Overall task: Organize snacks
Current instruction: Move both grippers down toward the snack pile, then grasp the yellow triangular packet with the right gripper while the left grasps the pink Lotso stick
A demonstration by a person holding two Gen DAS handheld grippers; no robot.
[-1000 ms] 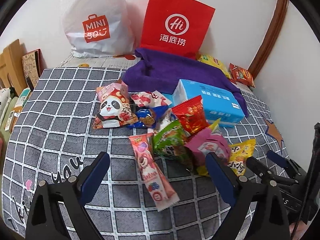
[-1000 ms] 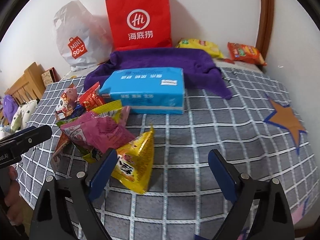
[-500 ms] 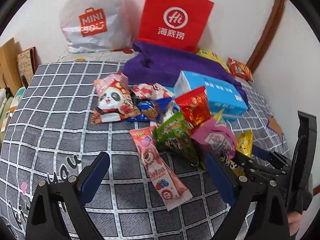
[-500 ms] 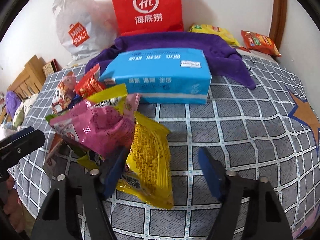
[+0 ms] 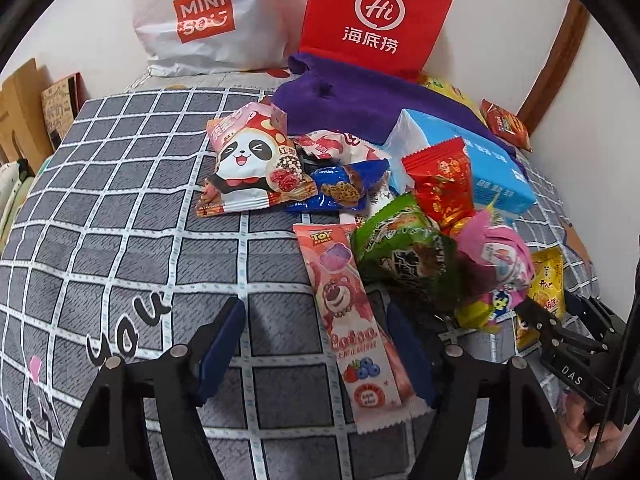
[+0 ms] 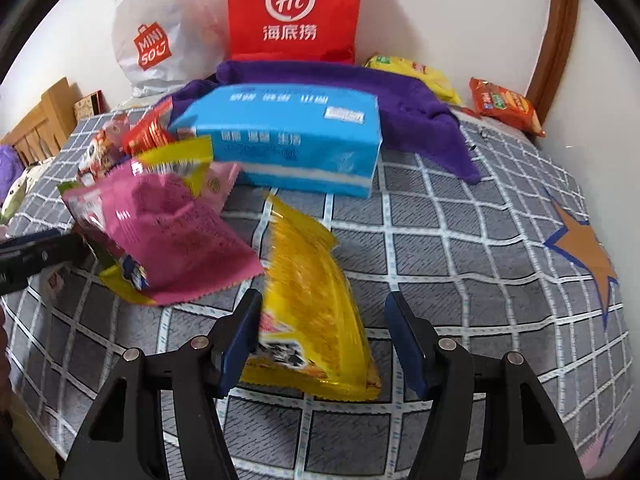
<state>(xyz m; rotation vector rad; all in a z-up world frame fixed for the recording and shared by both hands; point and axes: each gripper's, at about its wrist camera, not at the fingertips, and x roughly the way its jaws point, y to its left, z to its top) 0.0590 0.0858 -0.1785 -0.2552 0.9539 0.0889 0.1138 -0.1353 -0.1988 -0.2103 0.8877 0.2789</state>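
right gripper (image 6: pixel 324 344) spread around the yellow packet (image 6: pixel 316 304), not pinching. likely light, crinkly, slippery; grip the flat sealed edge. left gripper (image 5: pixel 316 344) spread, empty.

At the far edge of the bed, the white plastic bag (image 5: pixel 208 20) carries an orange shopping-bag logo reading "MINI SO". Beside it the red paper bag (image 5: pixel 376 16) shows a white circled "Hi" above "海底捞". The long pink snack packet (image 5: pixel 352 320) near the front edge reads "TOY" at its top and "Lotso" lower down. The grey checked bedspread (image 5: pixel 120 240) has "you" printed near its left front. The right gripper (image 5: pixel 560 336) body bears "DAS"
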